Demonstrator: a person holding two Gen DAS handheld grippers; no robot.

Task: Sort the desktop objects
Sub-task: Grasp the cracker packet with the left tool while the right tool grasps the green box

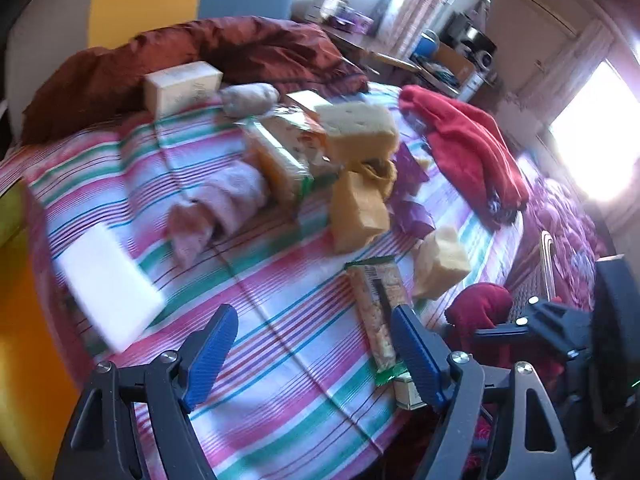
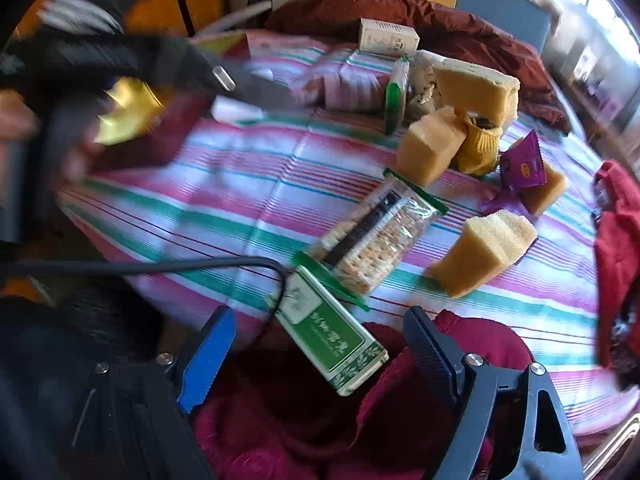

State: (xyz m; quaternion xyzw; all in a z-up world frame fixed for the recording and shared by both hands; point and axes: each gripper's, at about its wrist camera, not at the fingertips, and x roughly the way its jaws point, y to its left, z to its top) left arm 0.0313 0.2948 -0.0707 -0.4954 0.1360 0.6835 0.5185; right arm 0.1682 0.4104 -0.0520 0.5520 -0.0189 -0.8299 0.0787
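Observation:
A striped cloth (image 1: 260,380) (image 2: 240,208) covers the table and holds mixed objects. My left gripper (image 1: 314,332) is open and empty above bare cloth; a cracker pack (image 1: 380,304) lies by its right finger. Yellow sponge blocks (image 1: 358,212) (image 1: 360,128) (image 1: 438,264), a white block (image 1: 108,284) and a pink cloth roll (image 1: 224,204) lie beyond. My right gripper (image 2: 320,336) is open over a green and white box (image 2: 336,336) at the near edge. The cracker pack (image 2: 380,236) and sponges (image 2: 484,252) (image 2: 430,144) lie ahead. The left gripper's body (image 2: 120,64) is blurred at upper left.
A cream box (image 1: 180,84) (image 2: 386,36) and dark red bedding (image 1: 200,52) lie at the far side. A red cloth (image 1: 464,144) lies right. Purple wrappers (image 2: 524,168), a yellow sock (image 2: 480,140) and a black cable (image 2: 160,266) are on the cloth. Maroon fabric (image 2: 320,420) is below.

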